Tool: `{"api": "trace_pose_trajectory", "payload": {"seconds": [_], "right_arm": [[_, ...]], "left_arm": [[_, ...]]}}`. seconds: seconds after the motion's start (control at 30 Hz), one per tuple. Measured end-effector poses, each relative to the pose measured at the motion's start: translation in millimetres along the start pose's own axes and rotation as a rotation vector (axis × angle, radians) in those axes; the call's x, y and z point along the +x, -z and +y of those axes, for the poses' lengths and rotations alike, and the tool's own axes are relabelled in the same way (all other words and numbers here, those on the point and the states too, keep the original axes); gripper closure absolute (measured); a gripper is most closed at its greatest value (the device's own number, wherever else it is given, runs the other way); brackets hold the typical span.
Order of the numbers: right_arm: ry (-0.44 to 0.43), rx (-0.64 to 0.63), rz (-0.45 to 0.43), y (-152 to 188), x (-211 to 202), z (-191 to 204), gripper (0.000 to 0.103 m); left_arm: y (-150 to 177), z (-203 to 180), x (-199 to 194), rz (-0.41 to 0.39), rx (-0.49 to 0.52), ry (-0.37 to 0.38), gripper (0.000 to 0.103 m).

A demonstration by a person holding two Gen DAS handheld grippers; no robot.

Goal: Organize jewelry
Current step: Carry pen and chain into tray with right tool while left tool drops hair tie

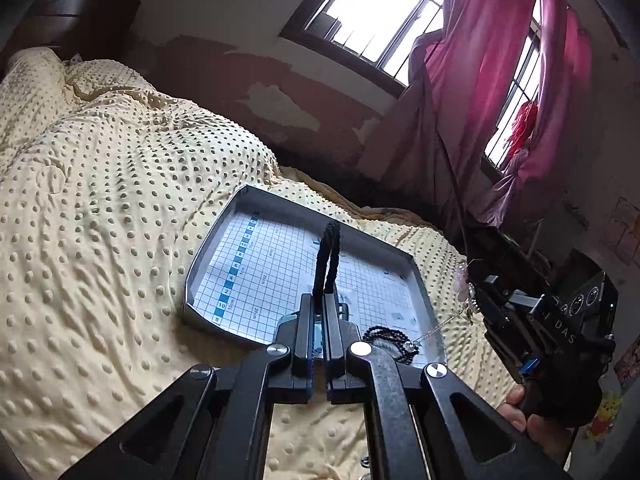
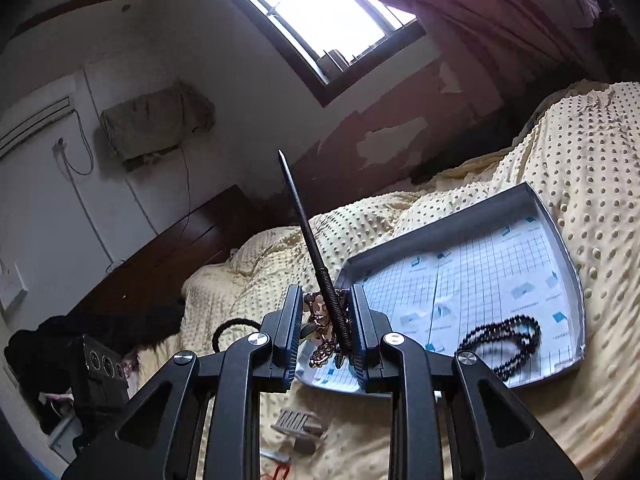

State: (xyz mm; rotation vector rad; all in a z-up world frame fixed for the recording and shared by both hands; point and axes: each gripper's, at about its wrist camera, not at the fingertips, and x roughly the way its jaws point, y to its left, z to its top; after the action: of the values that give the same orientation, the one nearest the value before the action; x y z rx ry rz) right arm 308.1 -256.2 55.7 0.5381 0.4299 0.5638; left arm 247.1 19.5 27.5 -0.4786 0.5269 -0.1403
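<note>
My left gripper (image 1: 318, 300) is shut on a black braided loop (image 1: 332, 240) that stands up between its fingers, above the grey tray (image 1: 208, 248) lined with grid paper. A black bead bracelet (image 1: 387, 336) lies in the tray's near right corner. My right gripper (image 2: 324, 320) is shut on a hair stick (image 2: 310, 240), a long black pin with a metallic flower ornament (image 2: 320, 312) at its base. From the left wrist view the ornament (image 1: 463, 282) hangs a thin silver chain (image 1: 436, 326) over the tray's edge. The bead bracelet (image 2: 504, 340) and tray (image 2: 440, 226) sit to the right.
The tray rests on a bumpy yellow blanket (image 1: 100, 200) covering the bed. A small wooden piece (image 2: 298, 424) and something red (image 2: 282, 472) lie on the blanket near my right gripper. A dark headboard (image 2: 180, 256), wall and barred window (image 1: 380, 12) stand behind.
</note>
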Motion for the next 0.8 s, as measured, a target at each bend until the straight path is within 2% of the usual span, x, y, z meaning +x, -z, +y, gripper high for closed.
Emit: {"api": "trace_pose_trajectory", "payload": {"seconds": [0.1, 0.37, 0.63, 0.8], "right_arm": [[0.018, 0.007, 0.017, -3, 20, -9, 0.082], [0.126, 0.050, 0.157, 21, 60, -41, 0.082], [0.251, 0.027, 0.265, 42, 76, -62, 0.082], [0.258, 0.013, 0.272, 44, 77, -62, 0.082]], "left_arm": [[-4, 6, 24, 0.030, 0.011, -0.027, 0.099], [-4, 19, 67, 0.108, -0.008, -0.078, 0.099], [10, 18, 83, 0.164, 0.007, -0.096, 0.099], [15, 20, 91, 0.214, 0.008, -0.129, 0.099]]}}
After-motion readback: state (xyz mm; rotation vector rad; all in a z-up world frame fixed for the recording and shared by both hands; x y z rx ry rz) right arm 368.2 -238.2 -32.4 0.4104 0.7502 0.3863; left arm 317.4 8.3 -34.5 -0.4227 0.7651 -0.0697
